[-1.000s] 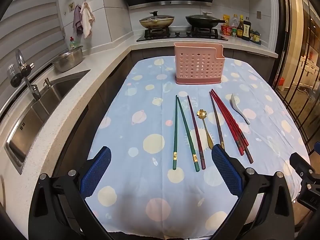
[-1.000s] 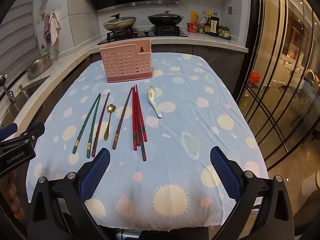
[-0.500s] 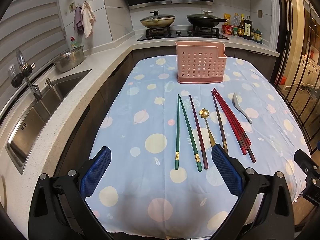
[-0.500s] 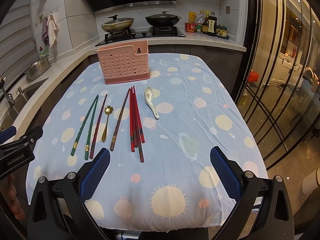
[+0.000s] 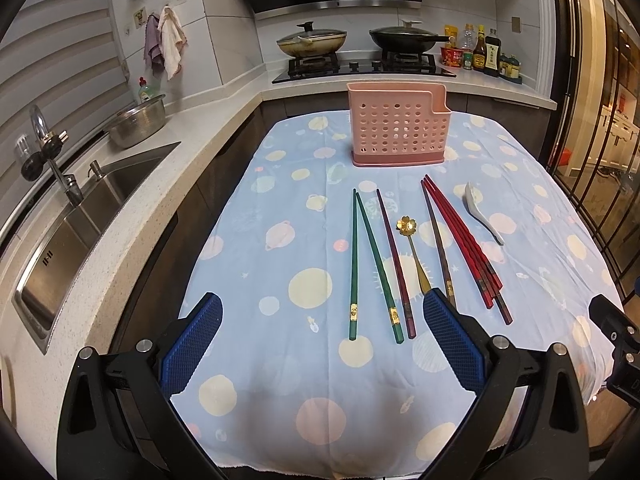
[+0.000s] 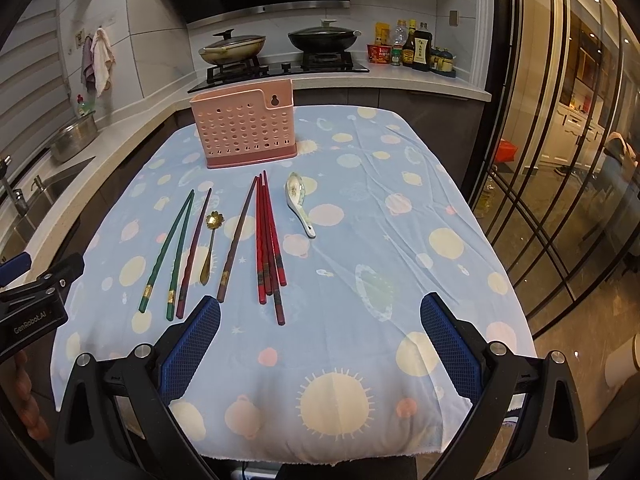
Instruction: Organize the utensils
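Observation:
A pink perforated utensil holder [image 5: 398, 125] [image 6: 245, 127] stands at the far end of the blue dotted tablecloth [image 5: 280, 264]. In front of it lie two green chopsticks [image 5: 370, 264] [image 6: 168, 250], a maroon chopstick [image 5: 394, 260], a gold flower spoon [image 5: 414, 252] [image 6: 210, 246], a brown chopstick [image 5: 438, 244], several red chopsticks [image 5: 464, 244] [image 6: 269, 240] and a white ceramic spoon [image 5: 482, 212] [image 6: 300, 204]. My left gripper [image 5: 320, 312] is open and empty near the green chopstick handles. My right gripper [image 6: 320, 314] is open and empty near the table's front edge.
A steel sink [image 5: 80, 216] and counter run along the left. A stove with two pans [image 5: 360, 40] and sauce bottles [image 5: 480, 52] stand behind the table. Glass doors [image 6: 560, 160] are on the right.
Both grippers have drifted slightly forward toward the utensils, staying open. Nothing on the table has moved.

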The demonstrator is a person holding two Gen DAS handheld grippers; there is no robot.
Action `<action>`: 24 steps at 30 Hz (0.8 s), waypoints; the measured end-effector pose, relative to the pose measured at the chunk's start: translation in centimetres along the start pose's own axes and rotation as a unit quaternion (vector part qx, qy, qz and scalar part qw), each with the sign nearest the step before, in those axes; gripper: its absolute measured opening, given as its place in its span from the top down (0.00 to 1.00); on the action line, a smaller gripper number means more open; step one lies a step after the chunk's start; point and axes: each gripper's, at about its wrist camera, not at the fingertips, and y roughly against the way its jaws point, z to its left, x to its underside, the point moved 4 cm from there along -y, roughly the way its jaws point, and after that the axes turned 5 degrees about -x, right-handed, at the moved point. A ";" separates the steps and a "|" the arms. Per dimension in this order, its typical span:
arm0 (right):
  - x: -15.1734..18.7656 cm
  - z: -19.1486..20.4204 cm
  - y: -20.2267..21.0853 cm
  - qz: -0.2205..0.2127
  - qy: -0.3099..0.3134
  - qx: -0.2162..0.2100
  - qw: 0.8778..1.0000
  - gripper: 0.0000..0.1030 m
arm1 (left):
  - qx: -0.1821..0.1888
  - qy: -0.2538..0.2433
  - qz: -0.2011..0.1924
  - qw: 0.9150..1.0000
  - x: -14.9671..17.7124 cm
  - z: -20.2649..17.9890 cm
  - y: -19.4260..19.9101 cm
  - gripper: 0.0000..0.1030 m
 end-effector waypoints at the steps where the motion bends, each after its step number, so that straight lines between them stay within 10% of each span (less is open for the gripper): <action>1: 0.0 0.0 0.0 0.000 0.000 0.000 1.000 0.07 | 0.000 0.000 -0.001 1.000 0.0 0.0 0.0 0.07; 24: -0.1 0.0 0.0 0.000 0.000 0.001 1.000 0.07 | -0.002 0.004 0.004 1.000 0.1 0.5 -0.5 0.07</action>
